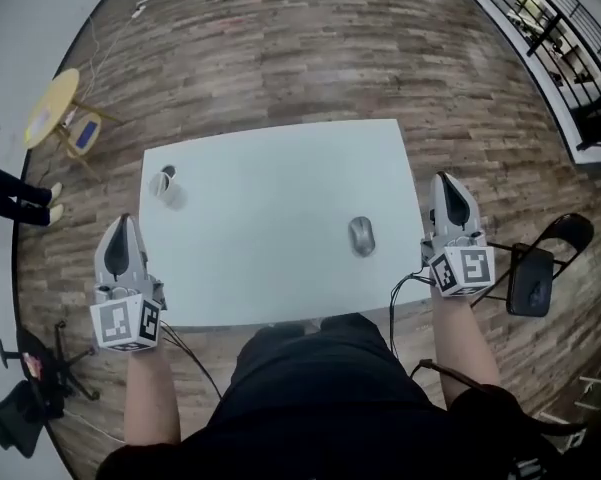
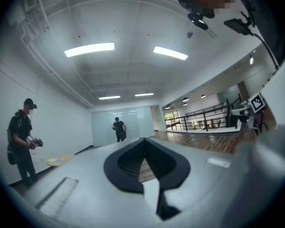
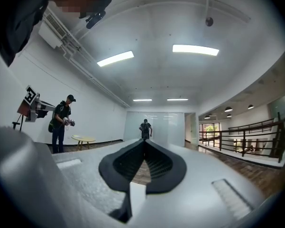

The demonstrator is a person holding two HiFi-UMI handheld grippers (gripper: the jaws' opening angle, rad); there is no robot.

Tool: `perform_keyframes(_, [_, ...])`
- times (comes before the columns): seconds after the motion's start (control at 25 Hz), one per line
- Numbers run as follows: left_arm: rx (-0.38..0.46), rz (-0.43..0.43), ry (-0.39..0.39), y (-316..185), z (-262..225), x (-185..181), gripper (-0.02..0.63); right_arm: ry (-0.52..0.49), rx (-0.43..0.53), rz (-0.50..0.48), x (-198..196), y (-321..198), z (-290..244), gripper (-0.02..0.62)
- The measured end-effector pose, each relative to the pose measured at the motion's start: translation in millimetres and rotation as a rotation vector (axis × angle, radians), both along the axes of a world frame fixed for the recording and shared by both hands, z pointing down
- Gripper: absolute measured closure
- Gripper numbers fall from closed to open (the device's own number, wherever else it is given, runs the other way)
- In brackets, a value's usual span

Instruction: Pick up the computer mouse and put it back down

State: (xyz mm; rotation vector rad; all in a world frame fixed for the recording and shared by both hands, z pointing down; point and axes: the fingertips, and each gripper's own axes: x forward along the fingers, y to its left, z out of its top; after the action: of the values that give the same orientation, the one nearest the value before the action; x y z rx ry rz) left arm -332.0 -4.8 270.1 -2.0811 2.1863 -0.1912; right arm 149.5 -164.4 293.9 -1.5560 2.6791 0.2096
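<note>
Grey mouse [image 1: 361, 236] lies left of our right tool [image 1: 447, 182], which, pressed together like our left tool [image 1: 124, 220], could shove it.

Grey left gripper [image 1: 123, 220], right gripper [image 1: 448, 180]: black-padded jaws, marker cubes [image 1: 126, 323], black cables [image 1: 392, 313], black clothing [image 1: 320, 388]

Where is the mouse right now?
In the head view, the mouse lies on the right half of the table, near its front edge. It is just left of the right gripper and not touching it.
</note>
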Motion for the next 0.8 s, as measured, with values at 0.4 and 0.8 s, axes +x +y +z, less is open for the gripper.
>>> perform_keyframes(0.4, [-0.017,0.261,0.035,-55,19,45,0.603,0.012,-0.072,0.149,18,64,16,0.594])
perform_keyframes(0.8, [0.023,0.301,0.020,-73,19,80,0.603,0.056,-0.119,0.164,0,68,55,0.550])
